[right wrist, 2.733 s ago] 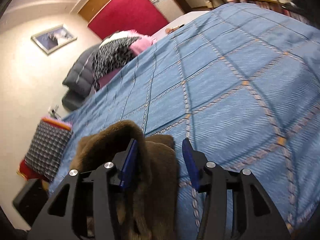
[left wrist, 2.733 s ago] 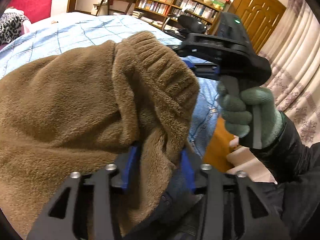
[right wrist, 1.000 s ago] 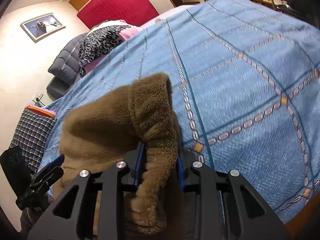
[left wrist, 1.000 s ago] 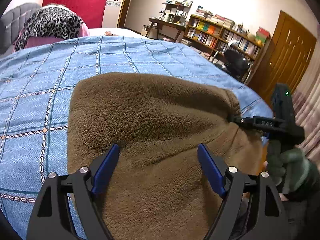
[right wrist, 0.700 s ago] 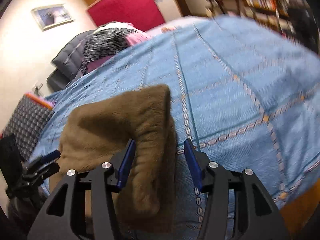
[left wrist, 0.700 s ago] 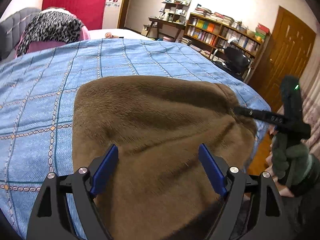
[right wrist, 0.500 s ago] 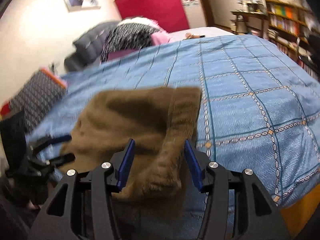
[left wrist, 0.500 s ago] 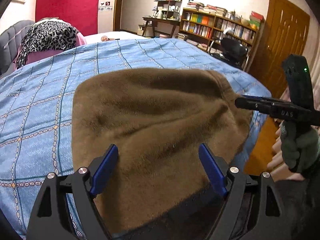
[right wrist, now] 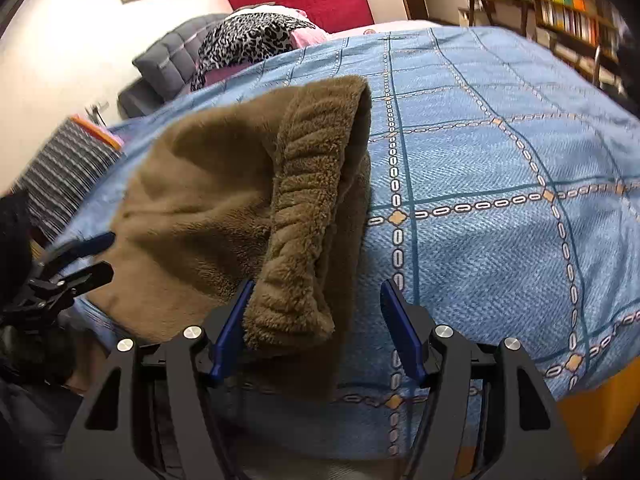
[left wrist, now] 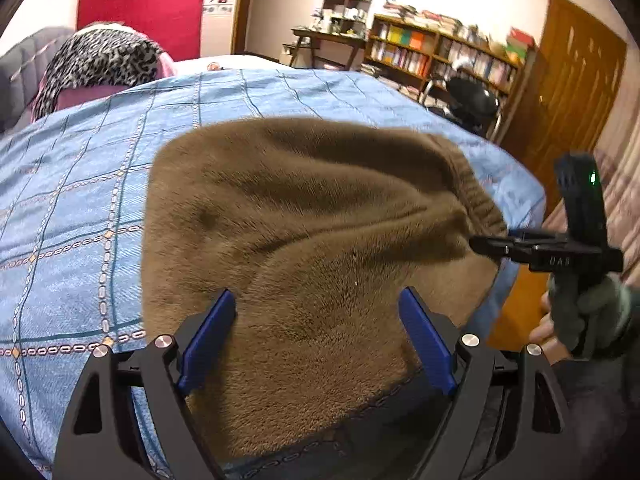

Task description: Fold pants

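Note:
The brown fleece pants point(left wrist: 304, 216) lie folded on the blue bed cover point(left wrist: 72, 216), hanging over its near edge. My left gripper point(left wrist: 316, 332) is open above their near part, touching nothing. My right gripper point(right wrist: 316, 320) is open too, with the ribbed waistband point(right wrist: 308, 216) between its jaws but not clamped. In the left wrist view the right gripper point(left wrist: 486, 246) sits at the waistband end. In the right wrist view the left gripper point(right wrist: 92, 256) is at the pants' left edge.
A leopard-print and pink bedding pile point(left wrist: 96, 64) lies at the bed's far end. A bookshelf point(left wrist: 440, 56), a black chair point(left wrist: 472, 100) and a wooden door point(left wrist: 572, 92) stand to the right. A checked bag point(right wrist: 60, 176) is left of the bed.
Both grippers held the pants lifted, then laid them on the bed. The left one opened first; the right one let go of the waistband and drew back.

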The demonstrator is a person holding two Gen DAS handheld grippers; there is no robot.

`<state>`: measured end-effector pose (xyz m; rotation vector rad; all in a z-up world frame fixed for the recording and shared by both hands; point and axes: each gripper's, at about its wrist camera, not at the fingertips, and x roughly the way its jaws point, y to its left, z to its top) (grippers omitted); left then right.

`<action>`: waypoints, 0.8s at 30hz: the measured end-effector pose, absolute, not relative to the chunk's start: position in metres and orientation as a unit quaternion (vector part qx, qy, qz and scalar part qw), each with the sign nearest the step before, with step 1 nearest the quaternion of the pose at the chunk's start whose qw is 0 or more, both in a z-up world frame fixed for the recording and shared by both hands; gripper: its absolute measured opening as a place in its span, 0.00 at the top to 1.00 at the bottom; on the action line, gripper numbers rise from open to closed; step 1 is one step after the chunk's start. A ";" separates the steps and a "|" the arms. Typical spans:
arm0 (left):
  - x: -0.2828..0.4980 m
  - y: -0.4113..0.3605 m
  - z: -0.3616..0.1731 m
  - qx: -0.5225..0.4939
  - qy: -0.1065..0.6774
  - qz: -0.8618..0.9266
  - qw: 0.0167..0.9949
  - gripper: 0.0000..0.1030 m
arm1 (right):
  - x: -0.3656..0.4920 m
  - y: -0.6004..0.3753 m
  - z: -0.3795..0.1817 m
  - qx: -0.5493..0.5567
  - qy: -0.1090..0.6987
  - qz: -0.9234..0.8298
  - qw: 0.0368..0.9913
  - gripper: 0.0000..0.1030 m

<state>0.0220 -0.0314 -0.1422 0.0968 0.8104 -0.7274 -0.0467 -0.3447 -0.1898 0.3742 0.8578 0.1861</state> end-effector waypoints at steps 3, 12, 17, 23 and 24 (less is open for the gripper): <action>0.035 -0.018 -0.128 0.010 0.382 -0.334 0.861 0.18 | -0.040 -0.356 -0.182 0.233 0.395 0.100 0.883 0.21; 0.105 0.011 -0.134 -0.065 0.417 -0.296 0.857 0.11 | 0.006 -0.374 -0.194 0.312 0.397 0.099 0.858 0.20; 0.127 0.014 -0.153 -0.105 0.460 -0.307 0.827 0.11 | 0.021 -0.370 -0.205 0.309 0.414 0.104 0.850 0.20; 0.132 0.016 -0.166 -0.113 0.485 -0.315 0.808 0.11 | 0.028 -0.370 -0.216 0.325 0.424 0.116 0.837 0.18; 0.133 0.016 -0.169 -0.116 0.492 -0.318 0.802 0.10 | 0.030 -0.370 -0.218 0.329 0.427 0.121 0.834 0.18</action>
